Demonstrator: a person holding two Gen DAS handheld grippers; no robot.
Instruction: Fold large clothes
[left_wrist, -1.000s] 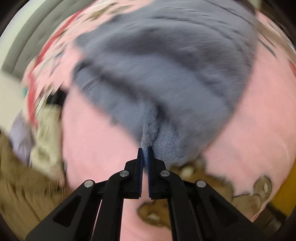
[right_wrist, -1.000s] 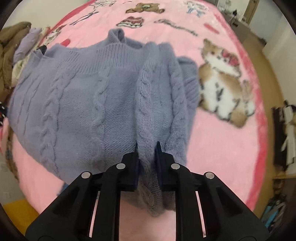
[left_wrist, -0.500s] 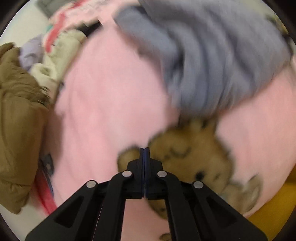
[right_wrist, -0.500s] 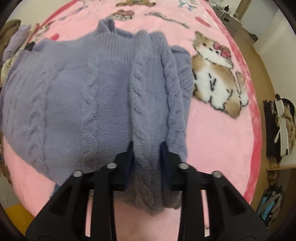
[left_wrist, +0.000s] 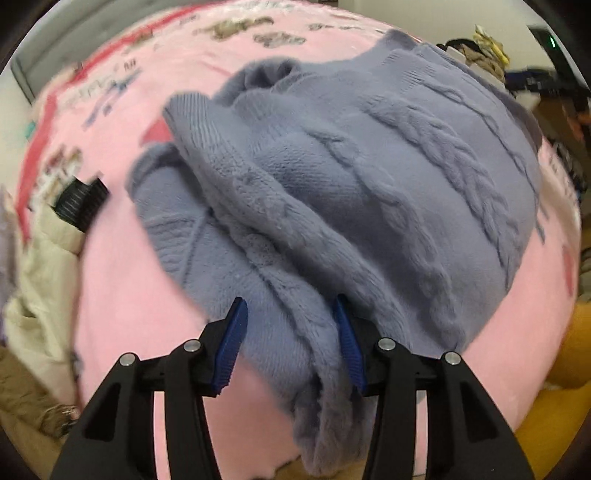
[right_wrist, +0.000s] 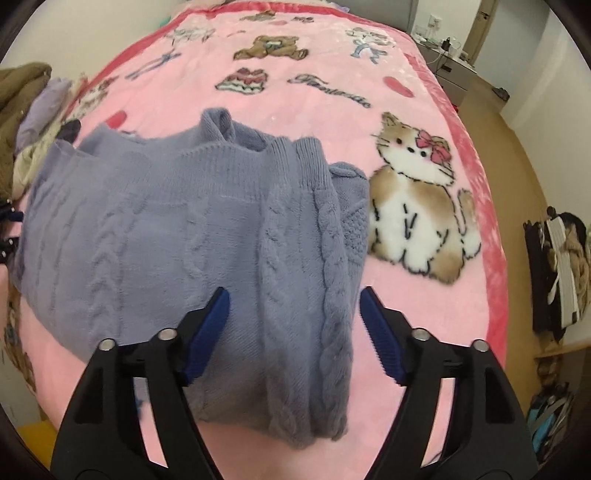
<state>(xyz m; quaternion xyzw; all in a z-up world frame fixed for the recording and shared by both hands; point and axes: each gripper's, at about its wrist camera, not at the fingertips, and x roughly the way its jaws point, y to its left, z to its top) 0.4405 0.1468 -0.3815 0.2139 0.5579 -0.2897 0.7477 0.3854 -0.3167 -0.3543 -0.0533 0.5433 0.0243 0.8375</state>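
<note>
A lavender cable-knit sweater (left_wrist: 369, 184) lies folded on the pink printed blanket (left_wrist: 122, 295). My left gripper (left_wrist: 290, 310) points down at its near left corner. Its jaws are opening, with a thick fold of the knit between the blue pads and not pinched. In the right wrist view the sweater (right_wrist: 166, 229) lies flat with a sleeve folded over its right side. My right gripper (right_wrist: 293, 295) hangs just above that cabled strip. Its jaws are opening wide and the pads stand apart from the fabric.
A cream garment (left_wrist: 40, 280) with a black ribbed cuff (left_wrist: 81, 203) and a brown jacket (left_wrist: 22, 398) are piled at the blanket's left edge. A cat print (right_wrist: 417, 206) lies right of the sweater. Beyond the bed's right side are wooden floor (right_wrist: 535, 166) and bags (right_wrist: 561, 266).
The left gripper let go of the sweater's edge, swung away shut over the bare blanket, then came back over the sweater with jaws apart. The right gripper opened off the cabled fold.
</note>
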